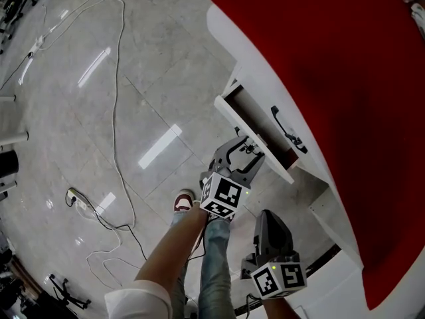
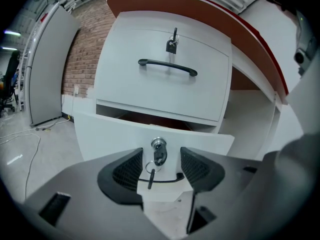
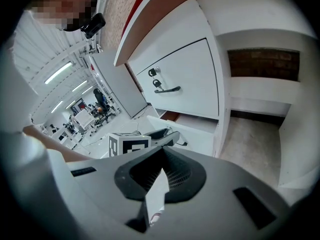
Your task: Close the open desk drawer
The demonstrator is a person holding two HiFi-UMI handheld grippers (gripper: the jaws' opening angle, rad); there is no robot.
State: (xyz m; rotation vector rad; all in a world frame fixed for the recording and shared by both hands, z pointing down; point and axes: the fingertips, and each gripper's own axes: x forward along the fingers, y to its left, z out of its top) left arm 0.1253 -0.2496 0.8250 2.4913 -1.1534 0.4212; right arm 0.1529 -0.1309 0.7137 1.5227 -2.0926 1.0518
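The white desk under a red top has a lower drawer pulled out, its dark inside showing. In the left gripper view its white front carries a lock with a hanging key and a black handle. The shut upper drawer has its own black handle. My left gripper is open, its pads on either side of the lock and close to the drawer front. My right gripper is shut on nothing and hangs back, lower and to the right.
White cables and a power strip lie on the shiny tiled floor to the left. The person's shoe stands just left of the drawer. A knee space opens to the right of the drawers. A grey panel leans on the brick wall.
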